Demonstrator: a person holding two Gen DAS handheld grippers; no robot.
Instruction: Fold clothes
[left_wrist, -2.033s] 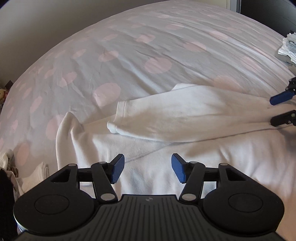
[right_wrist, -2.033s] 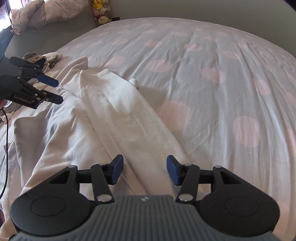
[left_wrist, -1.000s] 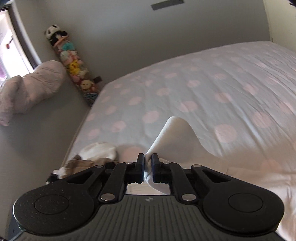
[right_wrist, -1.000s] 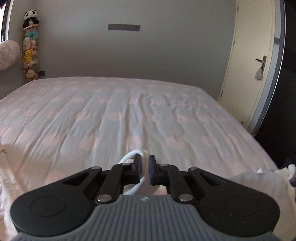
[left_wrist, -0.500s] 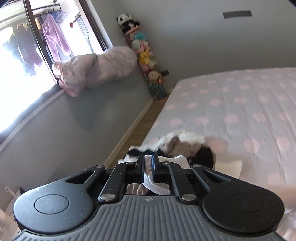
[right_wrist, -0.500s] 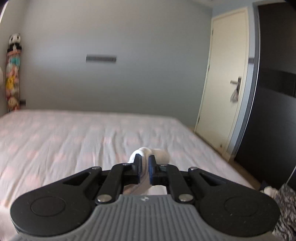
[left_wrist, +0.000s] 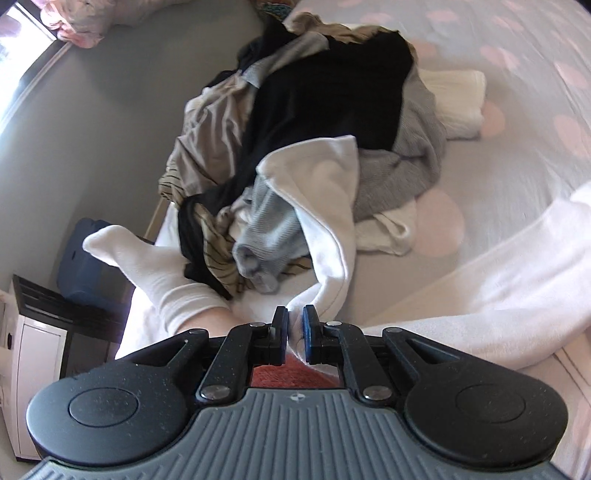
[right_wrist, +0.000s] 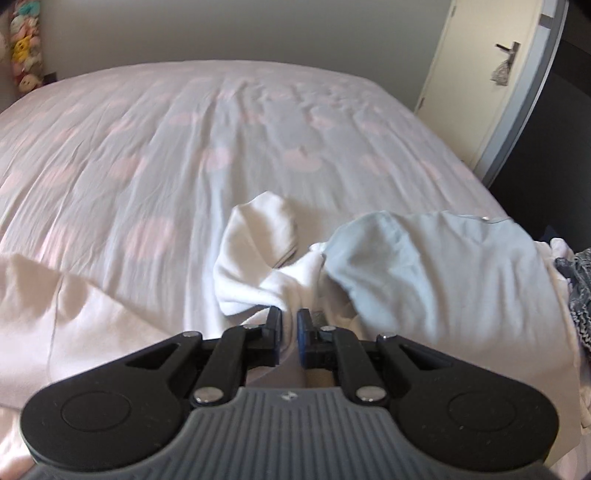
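A home bedroom: a wide bed (right_wrist: 184, 122) in pink-dotted sheets, a door (right_wrist: 476, 74) at far right, plush toys (right_wrist: 24, 55) far left.

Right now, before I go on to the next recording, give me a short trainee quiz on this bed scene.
1. True or false: the left gripper pinches white cloth between its fingers.
2. What lies beside the white garment in the left wrist view? A) a heap of mixed clothes B) a stack of books C) a laptop
3. Fill in: the bed cover carries pink ____.

Key: 1 true; 2 A, the clothes pile; 3 dots.
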